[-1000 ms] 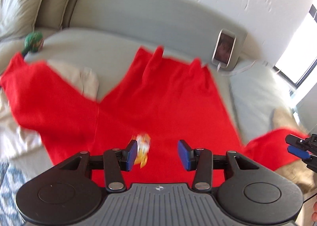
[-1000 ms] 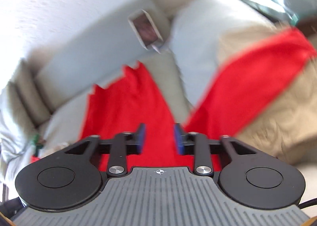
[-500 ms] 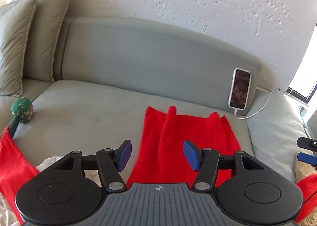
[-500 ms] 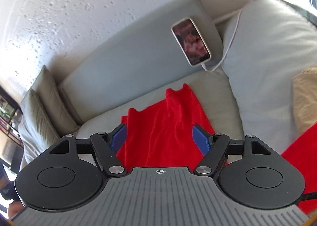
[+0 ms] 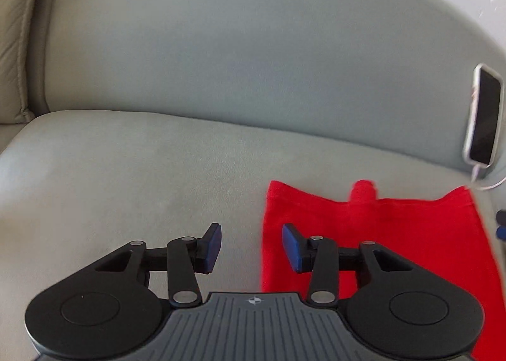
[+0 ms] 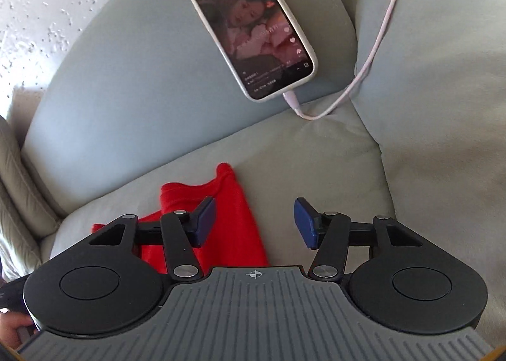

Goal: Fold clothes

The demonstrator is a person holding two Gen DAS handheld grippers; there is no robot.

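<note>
Red garment lies beneath both closing, empty grippers: left gripper, right gripper.

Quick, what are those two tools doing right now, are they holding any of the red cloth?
Left tool: jaws apart, closing, empty; red cloth lies beyond.
Right tool: jaws apart, closing, nothing gripped.

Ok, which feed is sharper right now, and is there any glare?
Right wrist view is crisp: the phone screen and cable read clearly. Left wrist view is smeared: the red garment edges and phone blur. Only the window-side corners wash out; fisheye curves the sofa back.
</note>
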